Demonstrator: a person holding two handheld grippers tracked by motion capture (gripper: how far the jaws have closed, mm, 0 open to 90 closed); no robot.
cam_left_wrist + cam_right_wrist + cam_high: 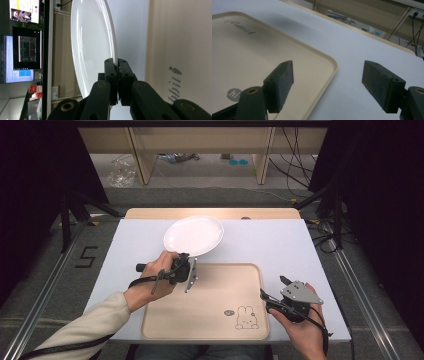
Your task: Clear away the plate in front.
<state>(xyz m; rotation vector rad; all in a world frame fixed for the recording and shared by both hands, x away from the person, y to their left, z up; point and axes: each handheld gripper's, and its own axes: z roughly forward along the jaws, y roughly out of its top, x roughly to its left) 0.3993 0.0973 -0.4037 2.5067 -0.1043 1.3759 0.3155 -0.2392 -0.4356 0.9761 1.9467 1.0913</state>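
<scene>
A white plate [194, 236] hangs tilted above the white table, just beyond the far edge of a beige tray [210, 290]. My left gripper [191, 261] is shut on the plate's near rim. In the left gripper view the plate [90, 42] stands edge-on and the two jaws pinch its rim at my left gripper [117, 66]. My right gripper [274, 288] rests open at the tray's right edge, held by a hand. The right gripper view has my right gripper [328, 82] with jaws wide apart over the tray's corner [287, 50], nothing between them.
The tray carries a small rabbit drawing [245, 317] near its front right corner. The white table surface [280, 245] lies around the tray. Wooden furniture legs [142, 160] and cables [295, 175] are on the floor beyond the table.
</scene>
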